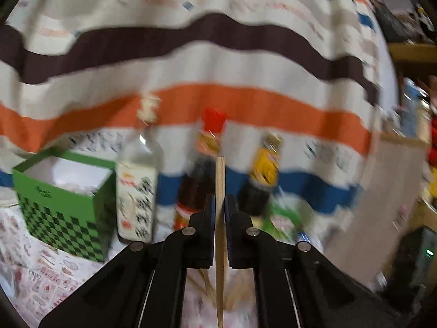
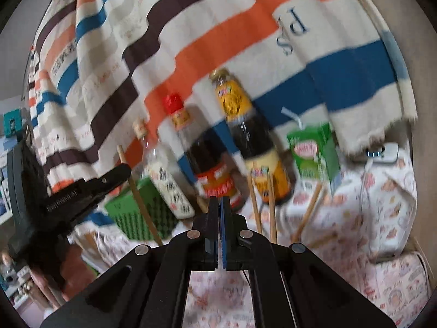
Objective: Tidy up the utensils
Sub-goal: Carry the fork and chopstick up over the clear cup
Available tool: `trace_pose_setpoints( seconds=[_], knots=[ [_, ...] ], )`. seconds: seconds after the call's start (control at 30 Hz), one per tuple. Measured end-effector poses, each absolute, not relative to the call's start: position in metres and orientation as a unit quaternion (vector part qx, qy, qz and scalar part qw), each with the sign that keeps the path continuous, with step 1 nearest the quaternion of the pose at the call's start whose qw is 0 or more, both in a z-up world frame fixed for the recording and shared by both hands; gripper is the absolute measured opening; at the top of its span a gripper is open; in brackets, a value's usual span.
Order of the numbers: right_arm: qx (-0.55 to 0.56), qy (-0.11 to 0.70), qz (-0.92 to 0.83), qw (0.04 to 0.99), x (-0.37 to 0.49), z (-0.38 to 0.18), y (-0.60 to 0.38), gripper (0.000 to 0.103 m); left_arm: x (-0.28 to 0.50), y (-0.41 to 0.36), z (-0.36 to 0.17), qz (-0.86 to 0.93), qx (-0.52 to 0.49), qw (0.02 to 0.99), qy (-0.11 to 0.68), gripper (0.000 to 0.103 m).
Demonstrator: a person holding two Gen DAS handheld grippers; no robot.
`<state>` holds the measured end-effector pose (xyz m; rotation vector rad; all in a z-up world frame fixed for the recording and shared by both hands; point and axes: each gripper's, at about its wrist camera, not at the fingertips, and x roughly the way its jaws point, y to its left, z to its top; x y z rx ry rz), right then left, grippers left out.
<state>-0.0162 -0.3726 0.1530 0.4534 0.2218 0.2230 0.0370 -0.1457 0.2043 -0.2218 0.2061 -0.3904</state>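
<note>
My left gripper (image 1: 220, 205) is shut on a wooden chopstick (image 1: 220, 180) that stands upright between its jaws, raised above the table. The green checkered box (image 1: 64, 205) with a white inside stands to its left, open at the top. In the right wrist view the left gripper (image 2: 120, 170) holds the chopstick (image 2: 136, 196) in front of the green box (image 2: 142, 213). My right gripper (image 2: 220, 205) is shut and empty. Several loose chopsticks (image 2: 271, 207) lie on the patterned tablecloth (image 2: 355, 205) ahead of it.
A clear bottle (image 1: 136, 191), a red-capped sauce bottle (image 1: 199, 175) and a yellow-labelled dark bottle (image 1: 262, 175) stand behind. A green carton (image 2: 314, 153) sits to the right. A striped cloth (image 1: 218, 54) hangs at the back. A white power bank (image 2: 382, 153) lies far right.
</note>
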Motion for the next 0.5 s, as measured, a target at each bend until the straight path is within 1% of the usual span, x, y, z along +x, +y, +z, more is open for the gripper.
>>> trace_pose_setpoints(
  seconds=[0.17, 0.33, 0.5],
  knots=[
    [0.230, 0.099, 0.099, 0.963, 0.007, 0.150, -0.381, 0.002, 0.064, -0.158, 0.194, -0.167, -0.132, 0.973, 0.088, 0.006],
    [0.224, 0.131, 0.093, 0.961, 0.030, 0.126, -0.381, 0.002, 0.084, -0.167, 0.169, -0.159, -0.141, 0.974, 0.076, 0.006],
    [0.208, 0.157, 0.090, 0.961, 0.047, 0.101, -0.377, 0.002, 0.091, -0.176, 0.139, -0.167, -0.138, 0.972, 0.094, 0.006]
  ],
)
